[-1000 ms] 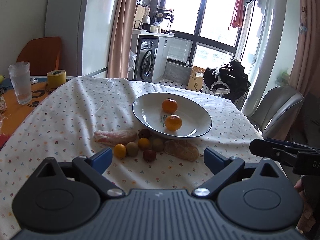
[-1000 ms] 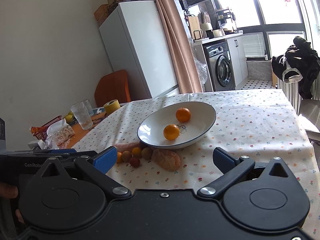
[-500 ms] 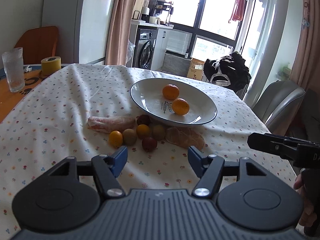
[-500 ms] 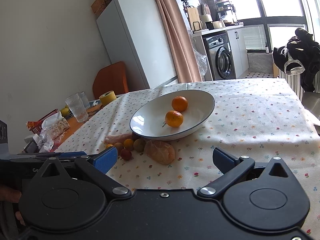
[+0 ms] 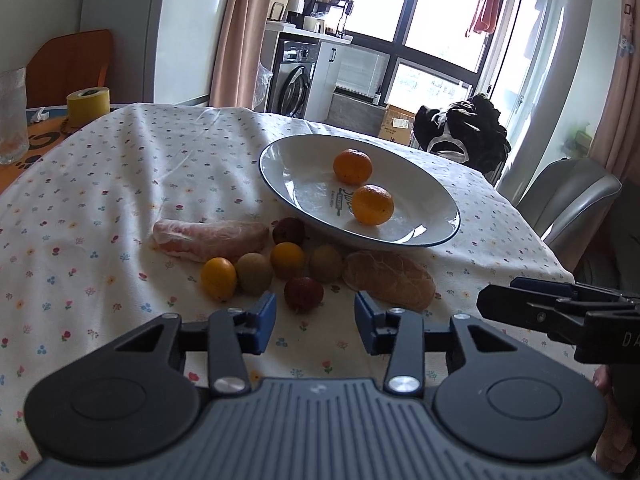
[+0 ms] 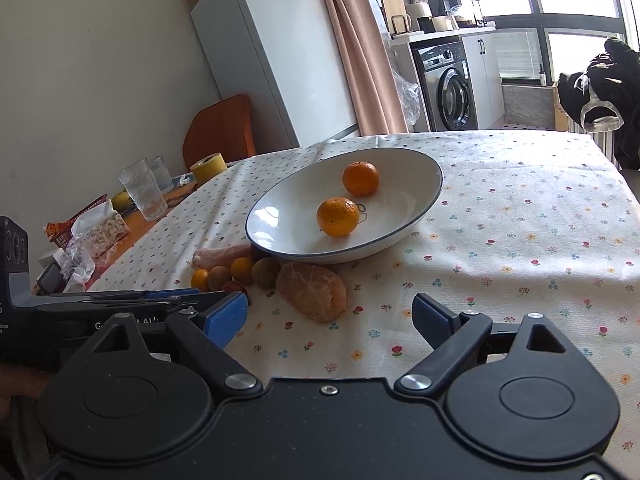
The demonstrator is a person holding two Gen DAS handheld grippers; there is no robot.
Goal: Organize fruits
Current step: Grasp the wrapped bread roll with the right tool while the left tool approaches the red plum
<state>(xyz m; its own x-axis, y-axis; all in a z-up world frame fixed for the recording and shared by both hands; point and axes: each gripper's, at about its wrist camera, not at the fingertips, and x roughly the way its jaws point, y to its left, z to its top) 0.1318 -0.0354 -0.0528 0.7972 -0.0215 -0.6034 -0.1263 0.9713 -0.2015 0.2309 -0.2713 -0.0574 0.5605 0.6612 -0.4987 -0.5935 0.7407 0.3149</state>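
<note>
I note a floral tablecloth (image 5: 120,168), a yellow tape roll (image 5: 88,104) beside a drinking glass (image 5: 12,116) at far left, a white fridge (image 6: 272,56), a washing machine (image 6: 448,84), and dark clothing (image 5: 464,132) over a chair.

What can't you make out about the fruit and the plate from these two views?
- Right wrist view: the dark red fruit near the left gripper is mostly hidden by that gripper's fingers.
- Right wrist view: another dark fruit is tucked under the plate rim.
- Both views: the print in the plate's middle is partly covered by an orange and too small to read.
</note>
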